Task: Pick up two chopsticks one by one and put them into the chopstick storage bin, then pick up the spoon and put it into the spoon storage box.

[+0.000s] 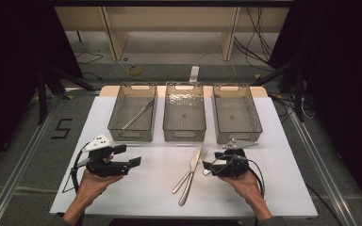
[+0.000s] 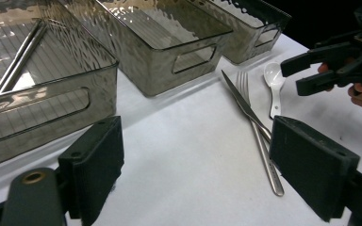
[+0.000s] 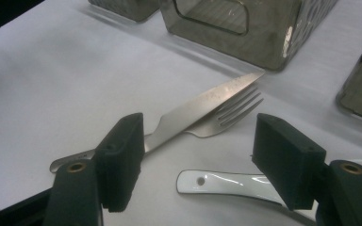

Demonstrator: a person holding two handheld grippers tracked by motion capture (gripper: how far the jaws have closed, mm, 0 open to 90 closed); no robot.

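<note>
Right tongs [image 3: 195, 160], jaws apart, are lowered astride the white spoon [image 3: 226, 182] for pickup; left tongs [image 2: 207, 169] are held apart, empty, beside the desk [image 1: 136, 188].

place: lab or recording studio, probably; dim edges make it hard to be sure
surround: black curtains [image 1: 9, 70] on both sides
floor: grey floor [image 1: 23, 141] with loose cables [image 1: 259, 42], metal rails [image 1: 19, 160], black taped mark [image 1: 61, 128]
bench: white-topped table [image 1: 136, 188], three smoky clear plastic bins [image 1: 184, 110] in a row
background: pale wooden frame [image 1: 169, 23]
</note>
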